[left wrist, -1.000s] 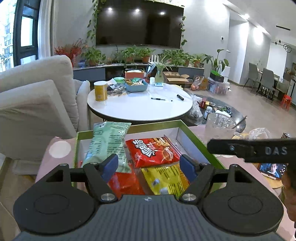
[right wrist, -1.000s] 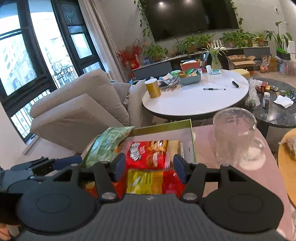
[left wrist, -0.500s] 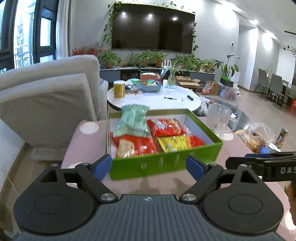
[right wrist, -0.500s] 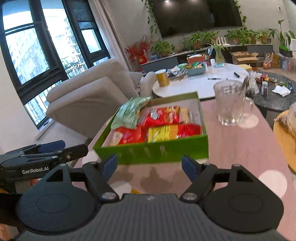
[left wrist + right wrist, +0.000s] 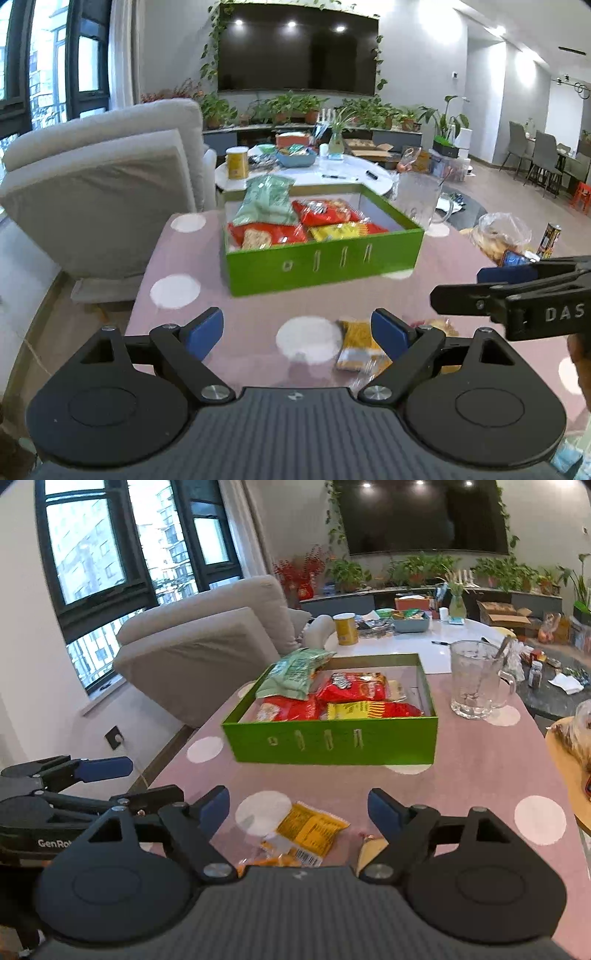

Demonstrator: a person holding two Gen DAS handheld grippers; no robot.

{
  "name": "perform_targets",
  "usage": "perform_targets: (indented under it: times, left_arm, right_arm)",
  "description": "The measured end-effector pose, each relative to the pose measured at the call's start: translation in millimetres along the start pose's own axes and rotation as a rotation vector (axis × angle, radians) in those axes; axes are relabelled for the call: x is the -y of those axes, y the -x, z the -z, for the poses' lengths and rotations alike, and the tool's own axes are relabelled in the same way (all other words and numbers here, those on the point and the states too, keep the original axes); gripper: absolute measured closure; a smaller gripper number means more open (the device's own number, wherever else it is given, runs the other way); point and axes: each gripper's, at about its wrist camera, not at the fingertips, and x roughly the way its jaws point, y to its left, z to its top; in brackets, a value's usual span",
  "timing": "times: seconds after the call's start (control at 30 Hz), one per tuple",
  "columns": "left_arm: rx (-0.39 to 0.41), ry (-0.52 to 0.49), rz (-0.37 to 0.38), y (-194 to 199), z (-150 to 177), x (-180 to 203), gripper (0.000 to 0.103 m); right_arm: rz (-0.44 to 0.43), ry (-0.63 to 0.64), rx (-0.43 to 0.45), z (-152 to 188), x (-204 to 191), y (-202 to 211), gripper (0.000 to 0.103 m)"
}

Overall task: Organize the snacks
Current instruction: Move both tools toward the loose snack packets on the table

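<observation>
**Loose yellow packet next; box ahead half full**

Left gripper (image 5: 297, 334): jaws wide apart, nothing held. Ahead of it and well beyond the tips sits the green box (image 5: 332, 740) on the pink dotted table (image 5: 480, 775), w/ a pale green bag (image 5: 267, 201) at its far left, red packs (image 5: 325, 211) and a yellow-red pack (image 5: 341, 232) to the right.

Right gripper (image 5: 297, 810): jaws also wide apart, empty. The yellow snack packet (image 5: 308, 830) lies flat on the table just past its tips, approx. between them. Likely light, soft and crinkly, film slippery, contents crushable; best pinched at a sealed edge, not the middle.

Writing: "DAS" on the right gripper seen from the left cam, "GenRo…" on the left one. The packet shows a barcode and fine print, prob. an ingredients panel, too blurred to read.
</observation>
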Motion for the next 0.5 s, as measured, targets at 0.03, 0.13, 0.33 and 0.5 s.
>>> perform_targets:
  times: [0.03,0.13,0.33,0.5]
  left_arm:
    - [-0.007,0.004,-0.009,2.4,4.1,-1.9,0.017]
    - [-0.023,0.006,-0.038,8.7,16.8,-8.2,0.017]
    - [-0.08,0.016,-0.086,22.6,51.7,-21.7,0.017]
    - [-0.138,0.038,-0.082,23.9,77.6,-28.2,0.017]
  right_arm:
    - [-0.005,0.007,-0.003,2.3,-2.5,0.7,0.045]
    - [-0.015,0.019,-0.02,11.3,-9.6,0.9,0.044]
    - [-0.02,0.025,-0.059,28.3,-19.0,0.9,0.044]
    - [-0.038,0.042,-0.082,38.9,-30.8,-0.9,0.044]
